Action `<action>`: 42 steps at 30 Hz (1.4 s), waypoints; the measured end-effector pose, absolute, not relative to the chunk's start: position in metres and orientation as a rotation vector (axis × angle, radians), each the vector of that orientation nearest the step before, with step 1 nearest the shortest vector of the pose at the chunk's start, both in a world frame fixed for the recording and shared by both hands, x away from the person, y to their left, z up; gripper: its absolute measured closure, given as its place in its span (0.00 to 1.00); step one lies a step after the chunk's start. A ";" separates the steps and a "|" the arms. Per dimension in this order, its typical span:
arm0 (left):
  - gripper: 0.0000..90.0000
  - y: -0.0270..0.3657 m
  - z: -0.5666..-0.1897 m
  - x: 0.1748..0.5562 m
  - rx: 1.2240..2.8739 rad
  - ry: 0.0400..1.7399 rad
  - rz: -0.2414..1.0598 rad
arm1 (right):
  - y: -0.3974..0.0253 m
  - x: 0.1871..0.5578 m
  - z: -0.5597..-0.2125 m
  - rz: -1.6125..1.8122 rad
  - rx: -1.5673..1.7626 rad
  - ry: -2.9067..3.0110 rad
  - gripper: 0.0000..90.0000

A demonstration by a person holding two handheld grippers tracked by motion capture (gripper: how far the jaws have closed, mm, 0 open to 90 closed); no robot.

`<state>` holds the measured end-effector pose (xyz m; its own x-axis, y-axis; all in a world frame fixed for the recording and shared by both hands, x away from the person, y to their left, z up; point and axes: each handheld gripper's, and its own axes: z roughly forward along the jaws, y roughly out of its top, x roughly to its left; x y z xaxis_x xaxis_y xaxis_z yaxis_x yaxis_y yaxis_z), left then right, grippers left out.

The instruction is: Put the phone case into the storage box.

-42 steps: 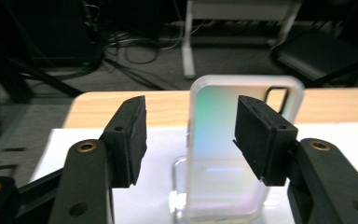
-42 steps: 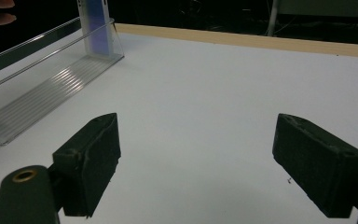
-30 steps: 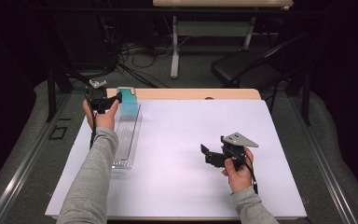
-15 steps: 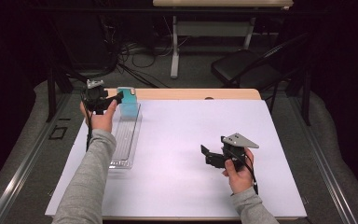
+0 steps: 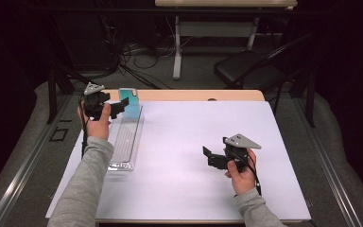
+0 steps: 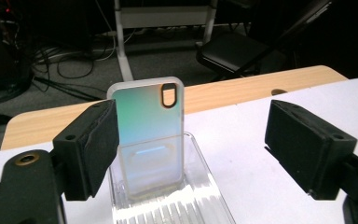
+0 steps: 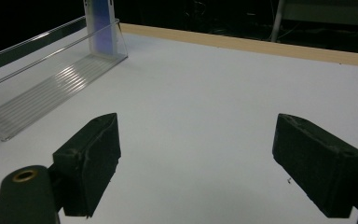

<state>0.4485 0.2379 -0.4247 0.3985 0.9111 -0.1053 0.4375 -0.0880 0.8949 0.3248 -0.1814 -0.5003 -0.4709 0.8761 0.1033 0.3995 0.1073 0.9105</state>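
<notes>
case [image 6: 147, 140] stands upright at the far end of the tray [image 5: 125, 151]; my left gripper [image 5: 116, 106] and right gripper [image 5: 212, 157] both gape wide, empty.

**What you can't make out from here**

In your left gripper view, the phone case [image 6: 148, 140] has its lower left corner hidden behind the left jaw, and the clear tray [image 6: 200, 196] runs off the bottom edge. In your right gripper view, the case [image 7: 100, 28] is cut off at the top edge. From the high view, your left gripper [image 5: 116, 107] covers part of the case's [image 5: 131, 105] left side.
</notes>
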 end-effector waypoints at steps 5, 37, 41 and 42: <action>0.20 0.238 -0.420 0.441 1.699 1.173 0.586 | -0.181 0.326 -0.502 1.329 1.245 1.922 0.16; 0.17 0.224 -0.421 0.367 1.812 0.926 0.452 | -0.185 0.315 -0.491 1.317 1.188 1.980 0.00; 0.17 0.227 -0.422 0.353 1.815 0.892 0.433 | -0.188 0.308 -0.487 1.287 1.189 1.984 0.00; 0.17 0.228 -0.422 0.349 1.812 0.883 0.424 | -0.190 0.307 -0.486 1.285 1.184 1.986 0.00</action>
